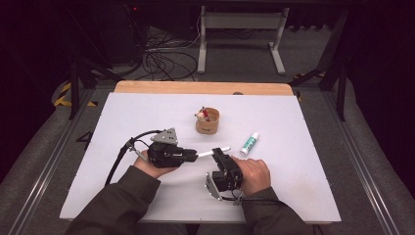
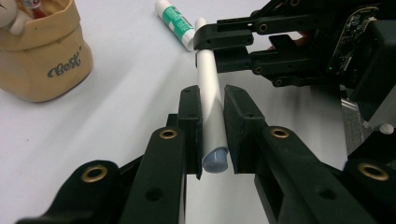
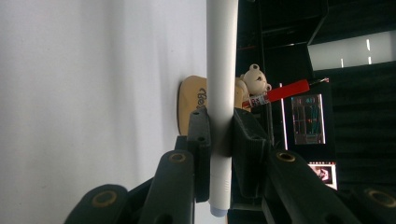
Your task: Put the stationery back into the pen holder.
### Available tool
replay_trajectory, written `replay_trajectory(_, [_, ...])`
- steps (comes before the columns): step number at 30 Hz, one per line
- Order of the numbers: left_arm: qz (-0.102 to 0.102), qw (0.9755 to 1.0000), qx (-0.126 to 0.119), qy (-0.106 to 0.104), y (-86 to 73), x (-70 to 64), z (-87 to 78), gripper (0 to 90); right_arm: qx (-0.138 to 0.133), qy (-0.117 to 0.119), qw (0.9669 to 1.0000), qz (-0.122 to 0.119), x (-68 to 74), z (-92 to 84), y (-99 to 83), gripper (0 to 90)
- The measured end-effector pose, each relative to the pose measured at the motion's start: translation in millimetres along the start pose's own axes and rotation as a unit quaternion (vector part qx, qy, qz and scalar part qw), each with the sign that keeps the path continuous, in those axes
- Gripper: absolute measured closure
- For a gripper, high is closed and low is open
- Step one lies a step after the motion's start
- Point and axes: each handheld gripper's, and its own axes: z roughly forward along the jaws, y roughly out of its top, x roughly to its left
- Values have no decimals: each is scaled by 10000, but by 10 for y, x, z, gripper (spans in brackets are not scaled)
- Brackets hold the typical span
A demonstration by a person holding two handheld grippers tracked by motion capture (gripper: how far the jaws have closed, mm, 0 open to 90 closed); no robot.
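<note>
High view: 2 hands work over a white table [image 1: 147,112]. The left gripper [image 1: 193,154] points right and clamps 1 end of a white pen [image 1: 214,152], which lies level just above the table. The right gripper [image 1: 219,154] points away from the person and grips the pen near its other end. A tan cup [image 1: 207,122] stands beyond the pen, and a white-green tube [image 1: 249,143] lies to its right.

Left gripper view: the left gripper [image 2: 212,128] has its jaws narrow, pressed on the pen [image 2: 208,79], whose grey end cap faces the camera. The right gripper [image 2: 219,44] clasps the pen farther along. The cup [image 2: 42,60] and the tube [image 2: 175,21] rest on the table.

Right gripper view: the right gripper [image 3: 219,133] pinches the pen [image 3: 222,56] crosswise; its pads touch the barrel. The cup [image 3: 191,105], holding a small bear [image 3: 254,81] and a red pen [image 3: 285,92], stands behind.
</note>
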Motion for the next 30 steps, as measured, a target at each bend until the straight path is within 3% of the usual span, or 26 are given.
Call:
replay_trajectory(4, [-4, 9999, -135, 23, -5, 3, -4, 767, 32, 5, 10000, 76, -8, -3, -5, 792])
replay_trajectory(7, [33, 9996, -271, 118, -3, 12, -41, 709, 69, 50, 9998, 176, -10, -2, -16, 792])
replay_trajectory(17, [352, 9970, -616, 317, 14, -58, -115, 604, 28, 50, 9988, 484, -60, 13, -44, 792])
replay_trajectory(18, [501, 9955, -656, 455, 25, -88, -140, 590, 18, 153, 9981, 589, -70, 4, -54, 793])
replay_trajectory(24, [563, 9931, -815, 623, 35, -116, -225, 560, -45, 177, 9960, 871, -93, 10, -72, 792])
replay_trajectory(26, [594, 9921, -888, 660, 31, -130, -255, 533, -123, 269, 9927, 1171, -117, 5, -83, 793])
replay_trajectory(30, [706, 9891, -1044, 759, 17, -153, -303, 507, -161, 286, 9889, 1451, -169, -6, -118, 793])
